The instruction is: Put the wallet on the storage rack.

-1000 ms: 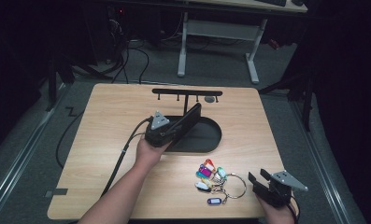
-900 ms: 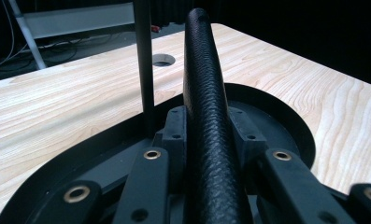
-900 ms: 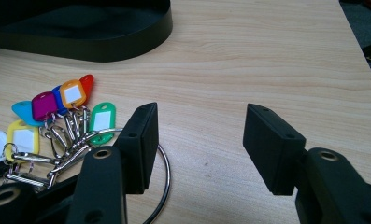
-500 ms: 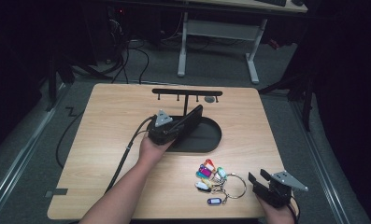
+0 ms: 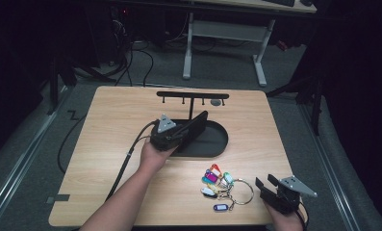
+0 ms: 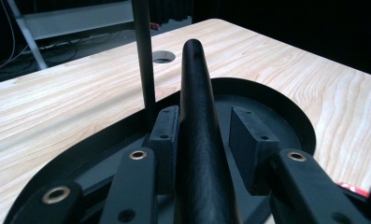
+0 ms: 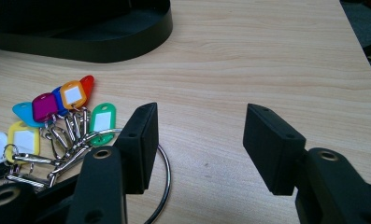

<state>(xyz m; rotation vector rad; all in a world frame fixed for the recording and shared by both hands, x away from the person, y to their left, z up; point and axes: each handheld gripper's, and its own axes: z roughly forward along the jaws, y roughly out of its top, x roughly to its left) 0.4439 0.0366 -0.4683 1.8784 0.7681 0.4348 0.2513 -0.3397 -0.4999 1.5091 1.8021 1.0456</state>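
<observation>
A black key stand has an oval base (image 5: 215, 140), an upright post (image 5: 191, 109) and a hooked crossbar (image 5: 193, 95). My left gripper (image 5: 184, 129) hovers over the base's left part, shut on a long black bar (image 5: 198, 121) that points toward the post. In the left gripper view the bar (image 6: 197, 93) runs up between the pads, with the post (image 6: 143, 56) just left of it and the base rim (image 6: 286, 107) beyond. A metal ring with several coloured key tags (image 5: 220, 185) lies at the front right. My right gripper (image 5: 265, 182) stands open just right of it; the ring (image 7: 165, 172) passes under its left pad (image 7: 141, 140), and the gripper (image 7: 199, 130) holds nothing.
A round hole (image 5: 216, 102) is cut in the wooden table (image 5: 107, 144) behind the stand. A black cable (image 5: 126, 159) trails from the left gripper over the front edge. The table's right edge (image 5: 285, 159) is close to the right gripper. Desk legs and cables stand on the floor behind.
My left gripper has shifted slightly right over the base with the black bar in it. The right gripper and the key ring have stayed put.
</observation>
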